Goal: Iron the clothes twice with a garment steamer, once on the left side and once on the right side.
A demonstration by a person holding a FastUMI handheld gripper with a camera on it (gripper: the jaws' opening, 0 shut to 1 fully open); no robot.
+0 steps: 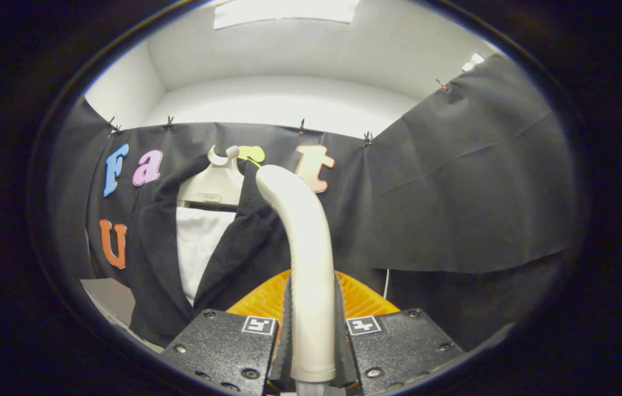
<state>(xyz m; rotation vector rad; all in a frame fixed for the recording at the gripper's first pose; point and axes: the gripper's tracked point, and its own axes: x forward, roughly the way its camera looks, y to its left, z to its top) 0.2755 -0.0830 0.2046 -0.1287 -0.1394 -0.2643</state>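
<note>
Cream plastic steamer (305,258) sits clamped in my gripper (311,352), handle running up centre frame from between the fingers (287,330), both pressing its sides. Head curves over at the top, just left of centre, pointing at the jacket (148,258). Reads as rigid, smooth, probably a bit slick; ribbed finger faces should help. Top-heavy, I'd guess, so I'm keeping the hold low on the handle where it is and avoiding fast swings. A cord or hose may trail below; can't see it.

Dark jacket hangs left of centre on a pale hanger (217,184), white shirt (198,253) showing between the lapels. Soft, limp cloth, free-hanging, so it'll sway if I push hard; light contact, slow strokes. Steamer head sits near the lapel on the jacket's right in frame; can't tell if touching.

Orange ribbed part (258,302) sits just behind the fingers. Black cloth wall (470,181) behind and to the right, white ceiling (289,71) above with a light panel (286,11) at top centre. Pale surface (110,297) at lower left.
</note>
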